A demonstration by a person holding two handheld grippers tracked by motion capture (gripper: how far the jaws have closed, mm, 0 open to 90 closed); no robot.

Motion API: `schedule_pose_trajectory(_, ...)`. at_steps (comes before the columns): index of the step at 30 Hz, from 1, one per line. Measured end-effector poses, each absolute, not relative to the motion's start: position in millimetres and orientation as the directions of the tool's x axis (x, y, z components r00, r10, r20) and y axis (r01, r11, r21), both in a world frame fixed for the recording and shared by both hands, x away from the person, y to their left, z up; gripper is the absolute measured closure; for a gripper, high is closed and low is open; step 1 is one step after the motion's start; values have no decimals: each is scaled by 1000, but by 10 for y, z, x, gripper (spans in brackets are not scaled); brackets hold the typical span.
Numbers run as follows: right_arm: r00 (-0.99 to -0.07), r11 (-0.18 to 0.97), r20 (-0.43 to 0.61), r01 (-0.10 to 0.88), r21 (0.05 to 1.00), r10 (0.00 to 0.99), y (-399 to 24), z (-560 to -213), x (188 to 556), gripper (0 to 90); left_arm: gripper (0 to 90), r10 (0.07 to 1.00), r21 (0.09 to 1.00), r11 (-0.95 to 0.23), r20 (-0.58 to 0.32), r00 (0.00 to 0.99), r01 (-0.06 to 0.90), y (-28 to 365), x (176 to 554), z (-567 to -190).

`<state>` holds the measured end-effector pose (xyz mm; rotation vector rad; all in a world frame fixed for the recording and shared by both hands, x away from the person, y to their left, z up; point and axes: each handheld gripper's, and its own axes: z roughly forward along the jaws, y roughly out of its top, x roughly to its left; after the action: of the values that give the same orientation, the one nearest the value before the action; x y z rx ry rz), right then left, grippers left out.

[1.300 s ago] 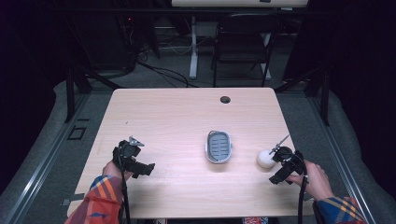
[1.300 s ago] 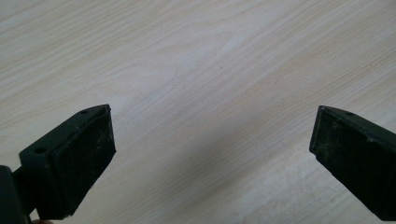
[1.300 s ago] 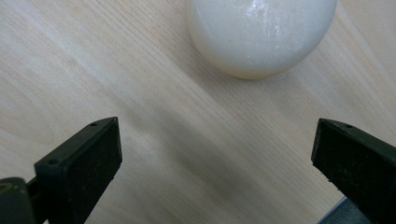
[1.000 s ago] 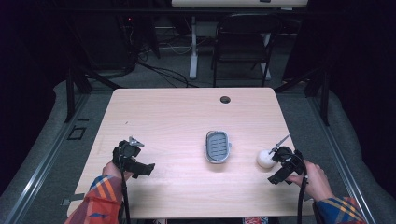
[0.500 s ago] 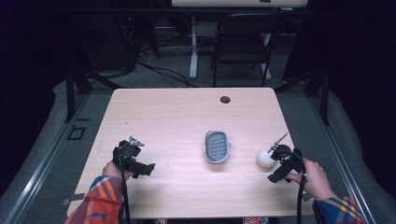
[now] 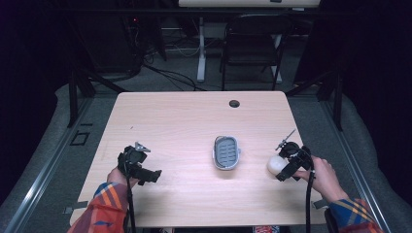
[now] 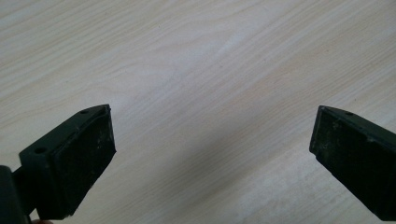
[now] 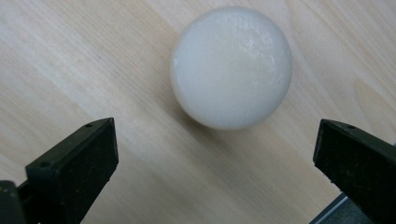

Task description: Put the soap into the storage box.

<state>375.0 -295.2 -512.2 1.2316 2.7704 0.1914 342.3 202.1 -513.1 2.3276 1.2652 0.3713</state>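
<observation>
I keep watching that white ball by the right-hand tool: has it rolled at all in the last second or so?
No. The white ball sits at the same spot right of the grey soap dish, just ahead of the open right gripper.

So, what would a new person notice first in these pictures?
Probably the white ball on the table's right side, just ahead of the open right claw. Next, the grey dish near the middle of the wooden table, and the left claw open over bare wood.

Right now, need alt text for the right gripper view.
A white rounded soap bar lies on the light wooden table, just ahead of the open right tool, whose two black jaws stand wide apart and touch nothing.
</observation>
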Motion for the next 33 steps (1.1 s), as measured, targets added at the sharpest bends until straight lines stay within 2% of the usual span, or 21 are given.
schedule_pose_trajectory(2, -692, 692, -49, 714, 100, 721, -2935, -5112, 3823, 3, 1, 841, 516, -470, 16, 540, 716, 2019, 3423, -5132)
schedule_pose_trajectory(3, -665, 662, -31, 736, 140, 746, -2916, -5156, 3821, 3, 2, 841, 517, -470, 16, 541, 716, 2019, 3424, -5132)
schedule_pose_trajectory(5, -665, 661, -21, 737, 144, 746, -2891, -5176, 3861, 2, 1, 841, 517, -469, 15, 540, 716, 2020, 3424, -5133)
schedule_pose_trajectory(6, -677, 674, -25, 728, 121, 736, -2880, -5166, 3891, 2, 1, 841, 516, -469, 15, 540, 716, 2020, 3424, -5134)
schedule_pose_trajectory(13, -667, 662, 3, 739, 127, 745, -2816, -5206, 4014, 0, 1, 841, 517, -470, 15, 541, 716, 2021, 3424, -5133)
schedule_pose_trajectory(14, -688, 685, 2, 724, 82, 726, -2798, -5201, 4073, 0, 1, 840, 516, -470, 14, 542, 716, 2022, 3425, -5132)
schedule_pose_trajectory(15, -658, 650, 18, 748, 134, 753, -2779, -5251, 4060, 0, 1, 841, 517, -469, 14, 541, 716, 2021, 3425, -5133)
schedule_pose_trajectory(20, -690, 688, 16, 723, 65, 723, -2748, -5241, 4139, 1, 1, 841, 516, -470, 13, 542, 716, 2023, 3425, -5132)
schedule_pose_trajectory(22, -661, 656, 30, 748, 101, 750, -2732, -5285, 4133, 84, 1, 840, 516, -470, 13, 542, 716, 2022, 3424, -5132)
schedule_pose_trajectory(23, -661, 656, 30, 748, 101, 750, -2732, -5285, 4133, 84, 1, 840, 516, -470, 13, 542, 716, 2022, 3424, -5132)
schedule_pose_trajectory(24, -682, 680, 22, 731, 56, 731, -2729, -5267, 4160, 87, 1, 840, 516, -470, 14, 542, 716, 2022, 3425, -5134)
schedule_pose_trajectory(26, -670, 667, 27, 742, 74, 742, -2717, -5298, 4150, 119, 1, 840, 515, -471, 13, 543, 716, 2022, 3425, -5132)
schedule_pose_trajectory(28, -692, 692, 4, 721, 26, 721, -2713, -5274, 4179, 141, 1, 840, 516, -470, 13, 542, 716, 2022, 3424, -5132)
schedule_pose_trajectory(31, -656, 653, 26, 754, 74, 754, -2708, -5328, 4160, 156, 1, 840, 515, -471, 14, 542, 716, 2022, 3423, -5131)
schedule_pose_trajectory(32, -673, 672, 14, 739, 47, 739, -2713, -5315, 4181, 170, 1, 840, 515, -471, 15, 542, 716, 2022, 3423, -5131)
schedule_pose_trajectory(33, -658, 656, 22, 752, 65, 752, -2710, -5339, 4170, 179, 1, 840, 516, -471, 15, 542, 716, 2023, 3422, -5130)
